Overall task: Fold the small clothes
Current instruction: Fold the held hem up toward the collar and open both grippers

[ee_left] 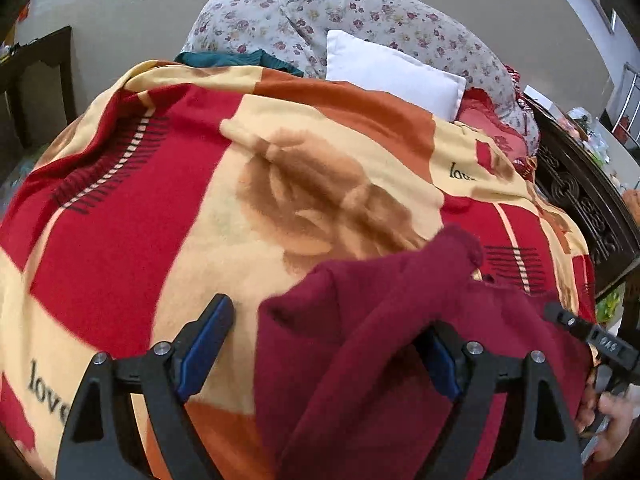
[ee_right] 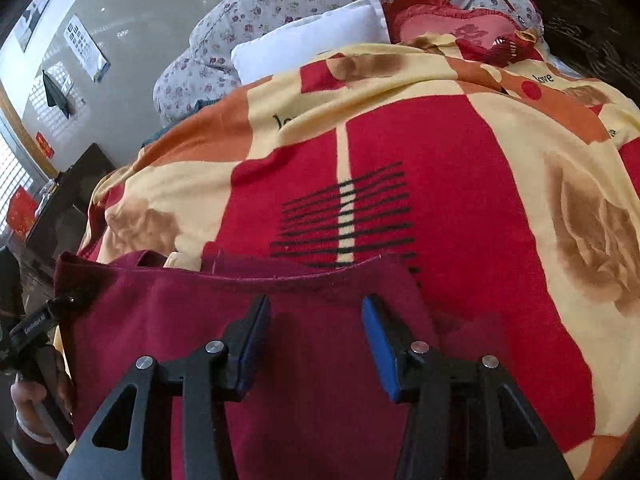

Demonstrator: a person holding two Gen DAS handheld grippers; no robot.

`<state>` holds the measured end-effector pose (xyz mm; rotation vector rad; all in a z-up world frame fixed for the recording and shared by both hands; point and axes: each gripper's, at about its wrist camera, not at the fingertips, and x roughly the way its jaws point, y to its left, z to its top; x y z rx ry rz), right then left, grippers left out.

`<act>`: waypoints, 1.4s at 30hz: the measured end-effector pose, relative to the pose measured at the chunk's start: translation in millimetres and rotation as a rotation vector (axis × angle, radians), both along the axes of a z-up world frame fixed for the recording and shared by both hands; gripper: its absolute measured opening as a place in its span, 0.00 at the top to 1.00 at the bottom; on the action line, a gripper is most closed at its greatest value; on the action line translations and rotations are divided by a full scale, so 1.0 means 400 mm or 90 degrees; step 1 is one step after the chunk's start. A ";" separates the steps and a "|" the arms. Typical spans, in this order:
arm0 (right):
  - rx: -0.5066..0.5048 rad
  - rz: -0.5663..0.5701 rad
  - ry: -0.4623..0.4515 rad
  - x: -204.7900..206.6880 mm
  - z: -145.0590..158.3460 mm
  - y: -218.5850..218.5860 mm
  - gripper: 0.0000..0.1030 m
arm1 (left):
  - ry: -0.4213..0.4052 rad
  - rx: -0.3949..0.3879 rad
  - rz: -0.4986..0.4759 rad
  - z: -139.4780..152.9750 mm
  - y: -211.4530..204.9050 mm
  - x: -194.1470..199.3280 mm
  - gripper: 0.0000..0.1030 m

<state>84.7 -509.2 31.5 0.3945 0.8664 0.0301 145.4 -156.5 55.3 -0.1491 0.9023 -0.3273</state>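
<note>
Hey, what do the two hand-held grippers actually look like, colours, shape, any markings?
Both look alike. The left hand-held gripper and the right hand-held gripper have matte black angular arms with triangular cut-outs, round silver pivot bolts, and flat blue pads lining the fingers. The right wrist view shows small white lettering on the other unit's black body, too blurred to read.

A home bedroom: bed under a patterned blanket (ee_right: 420, 152) (printed "love"), white pillow (ee_left: 394, 70), floral quilt (ee_left: 360, 12), probably a carved headboard (ee_left: 580, 196).
</note>
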 end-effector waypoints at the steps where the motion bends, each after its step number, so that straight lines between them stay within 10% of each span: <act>1: 0.008 0.005 -0.015 -0.017 0.016 -0.001 0.50 | -0.001 -0.007 -0.005 0.009 0.010 -0.015 0.16; 7: 0.091 0.055 -0.093 -0.263 0.122 -0.008 0.35 | -0.031 -0.037 -0.073 0.059 0.106 -0.208 0.15; 16: 0.018 0.095 -0.073 -0.550 0.065 0.039 0.34 | 0.027 -0.028 -0.124 -0.062 0.158 -0.424 0.10; 20: 0.048 0.081 -0.044 -0.536 -0.005 0.026 0.35 | 0.028 -0.045 -0.129 -0.090 0.130 -0.416 0.10; 22: 0.062 0.093 -0.051 -0.520 -0.022 0.032 0.45 | 0.028 -0.034 -0.145 -0.095 0.107 -0.413 0.26; 24: 0.027 0.101 -0.073 -0.507 -0.016 0.046 0.93 | 0.027 -0.019 -0.173 -0.087 0.078 -0.415 0.49; 30: -0.025 0.106 -0.086 -0.517 0.038 0.040 0.94 | -0.016 0.038 -0.213 -0.034 0.054 -0.439 0.69; 37: -0.135 0.100 -0.021 -0.503 -0.014 0.056 0.94 | 0.034 0.035 -0.189 -0.105 0.086 -0.419 0.70; 42: -0.082 0.083 -0.019 -0.508 0.001 0.026 0.89 | 0.022 0.057 -0.178 -0.066 0.110 -0.441 0.69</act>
